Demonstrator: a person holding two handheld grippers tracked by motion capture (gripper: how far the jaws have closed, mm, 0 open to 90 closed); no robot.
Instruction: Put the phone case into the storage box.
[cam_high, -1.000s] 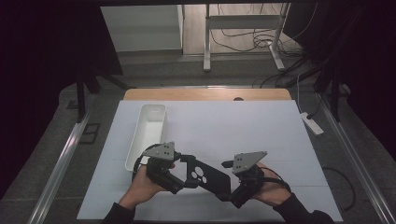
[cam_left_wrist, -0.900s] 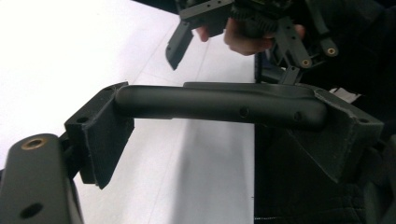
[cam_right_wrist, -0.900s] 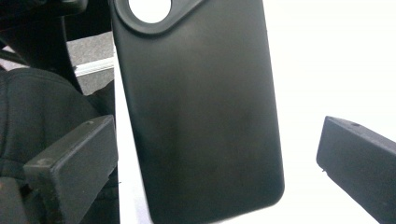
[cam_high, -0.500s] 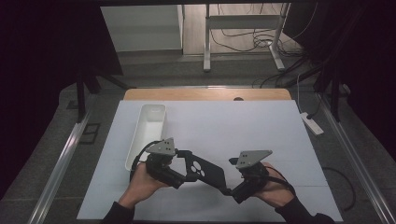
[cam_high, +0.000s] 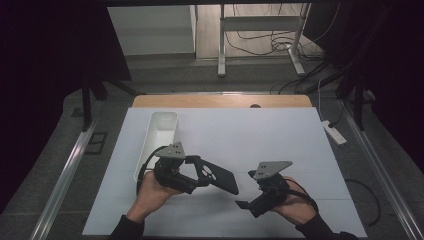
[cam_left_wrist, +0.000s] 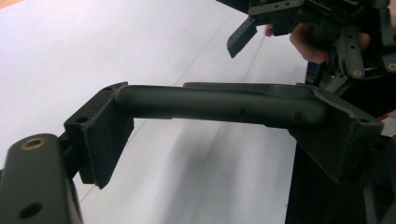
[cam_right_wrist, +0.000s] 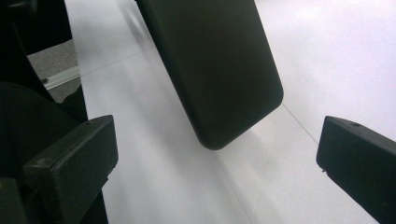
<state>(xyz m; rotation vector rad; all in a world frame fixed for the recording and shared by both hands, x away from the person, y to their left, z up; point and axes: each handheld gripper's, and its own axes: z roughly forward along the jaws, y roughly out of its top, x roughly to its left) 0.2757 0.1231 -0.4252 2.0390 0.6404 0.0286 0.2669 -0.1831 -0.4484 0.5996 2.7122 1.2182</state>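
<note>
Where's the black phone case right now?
High view: the black phone case is clamped in the left tool, lifted over the white mat, between the white bin and the right tool.

High view overhead facing forward, tool views close (near tabletop), all sharing the black phone case (cam_high: 216, 176).

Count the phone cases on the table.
1. A black phone case is clamped across its width in the left gripper, held above the white mat, beside the white bin. None elsewhere.
</note>
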